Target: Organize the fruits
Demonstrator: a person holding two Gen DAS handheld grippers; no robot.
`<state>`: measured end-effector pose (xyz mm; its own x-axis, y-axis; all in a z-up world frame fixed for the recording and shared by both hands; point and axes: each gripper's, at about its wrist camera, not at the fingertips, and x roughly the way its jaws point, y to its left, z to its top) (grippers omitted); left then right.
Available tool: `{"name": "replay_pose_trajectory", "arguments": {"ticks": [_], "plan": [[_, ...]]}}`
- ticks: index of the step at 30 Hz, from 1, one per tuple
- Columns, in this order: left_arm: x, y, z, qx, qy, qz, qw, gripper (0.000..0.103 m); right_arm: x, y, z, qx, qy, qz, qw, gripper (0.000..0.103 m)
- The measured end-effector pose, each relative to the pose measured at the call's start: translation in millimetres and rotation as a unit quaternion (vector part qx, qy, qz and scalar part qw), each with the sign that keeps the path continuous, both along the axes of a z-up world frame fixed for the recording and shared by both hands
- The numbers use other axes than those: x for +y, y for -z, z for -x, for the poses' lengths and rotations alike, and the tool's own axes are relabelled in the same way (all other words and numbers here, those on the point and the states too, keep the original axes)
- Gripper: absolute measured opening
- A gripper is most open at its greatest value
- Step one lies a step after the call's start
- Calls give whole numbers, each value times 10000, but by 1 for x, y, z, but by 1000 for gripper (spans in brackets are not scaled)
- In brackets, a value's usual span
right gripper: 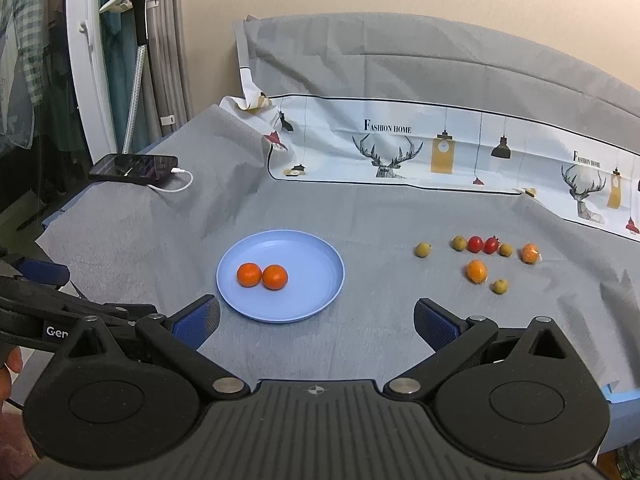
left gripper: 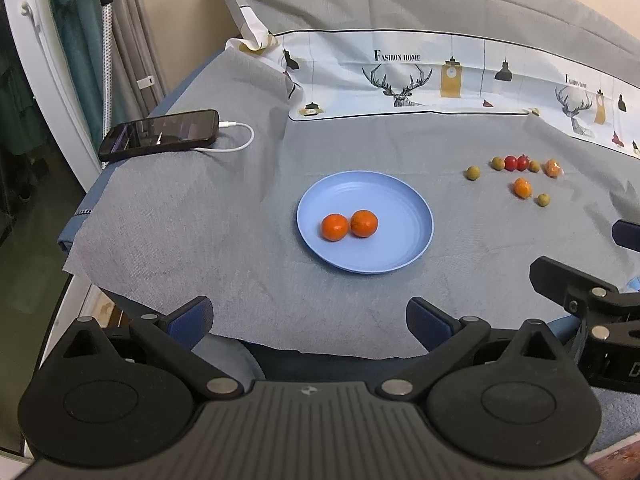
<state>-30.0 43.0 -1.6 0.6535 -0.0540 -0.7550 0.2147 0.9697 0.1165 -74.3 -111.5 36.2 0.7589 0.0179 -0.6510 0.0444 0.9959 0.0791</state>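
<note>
A blue plate [left gripper: 408,248] [right gripper: 312,304] sits mid-table and holds two oranges [left gripper: 350,225] [right gripper: 262,276] side by side. To its right lie loose fruits on the grey cloth: two wrapped orange fruits [left gripper: 522,187] [right gripper: 477,271], two red cherry tomatoes [left gripper: 516,163] [right gripper: 483,244], and several small olive-green fruits [left gripper: 472,172] [right gripper: 423,249]. My left gripper [left gripper: 310,322] is open and empty, near the table's front edge, short of the plate. My right gripper [right gripper: 316,322] is open and empty, just in front of the plate.
A black phone [left gripper: 160,134] [right gripper: 134,169] with a white charging cable lies at the far left corner. A printed "Fashion Home" cloth [left gripper: 400,76] [right gripper: 400,148] runs along the back. The grey cloth's front edge [left gripper: 224,332] hangs near my left gripper.
</note>
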Motion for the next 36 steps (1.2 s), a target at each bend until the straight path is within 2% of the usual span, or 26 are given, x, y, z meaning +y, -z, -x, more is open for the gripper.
{"name": "replay_pose_trajectory", "arguments": {"ticks": [24, 36], "plan": [[1, 18, -23, 312, -25, -88, 9995, 103, 6, 19, -24, 361, -166, 17, 9992, 102], [-10, 26, -39, 495, 9, -253, 9985, 103, -5, 33, -35, 506, -96, -162, 9985, 102]]}}
